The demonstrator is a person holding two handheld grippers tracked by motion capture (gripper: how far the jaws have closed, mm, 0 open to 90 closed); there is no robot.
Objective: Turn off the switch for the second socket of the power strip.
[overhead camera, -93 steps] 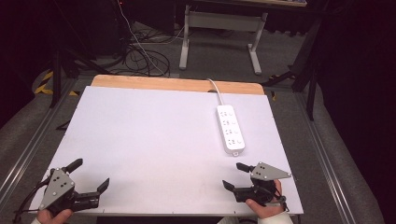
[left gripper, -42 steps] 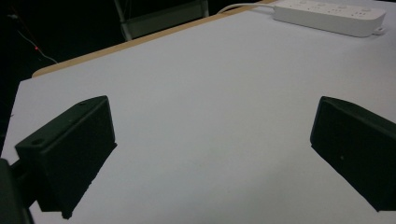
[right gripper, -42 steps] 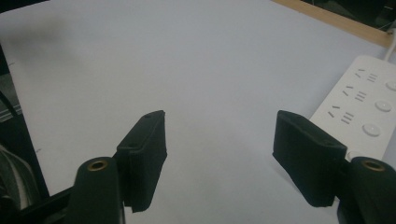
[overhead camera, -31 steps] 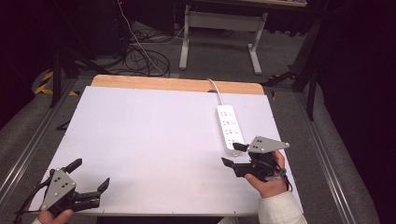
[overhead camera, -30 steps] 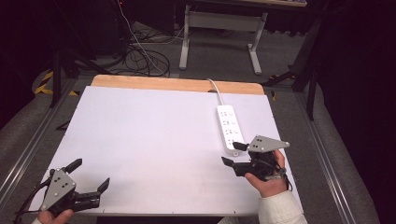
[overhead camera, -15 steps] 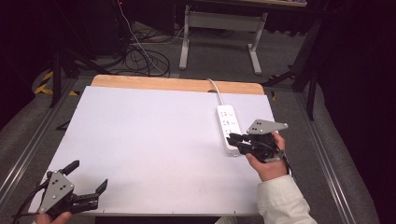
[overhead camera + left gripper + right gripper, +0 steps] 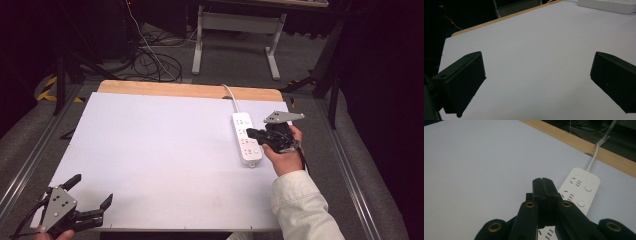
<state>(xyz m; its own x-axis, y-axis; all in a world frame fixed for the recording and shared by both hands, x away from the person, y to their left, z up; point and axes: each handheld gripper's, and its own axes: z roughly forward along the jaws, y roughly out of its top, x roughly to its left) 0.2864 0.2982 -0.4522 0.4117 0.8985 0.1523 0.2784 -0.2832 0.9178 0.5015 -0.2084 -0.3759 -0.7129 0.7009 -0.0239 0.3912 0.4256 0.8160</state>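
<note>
A white power strip (image 7: 246, 139) lies on the right part of the white table (image 7: 160, 150), its cable running off the far edge. My right gripper (image 7: 251, 133) hovers over the strip's middle, jaws pressed together with nothing between them after just closing. In the right gripper view the shut gripper (image 7: 542, 180) points over the power strip (image 7: 581, 192) with its round switches. At the near left corner my left gripper (image 7: 92, 192) rests with jaws wide apart and empty. In the left gripper view both black fingers (image 7: 461, 77) frame bare table, with the power strip (image 7: 607, 5) at the top right.
A wooden strip (image 7: 190, 90) edges the table's far side. Beyond it stand a metal stand (image 7: 235, 35) and loose cables (image 7: 150, 60) on the floor. Metal rails (image 7: 360, 185) run along both sides of the table.
My right gripper has moved away from the near edge to over the power strip, and its jaws have closed. The left gripper has stayed in place.
</note>
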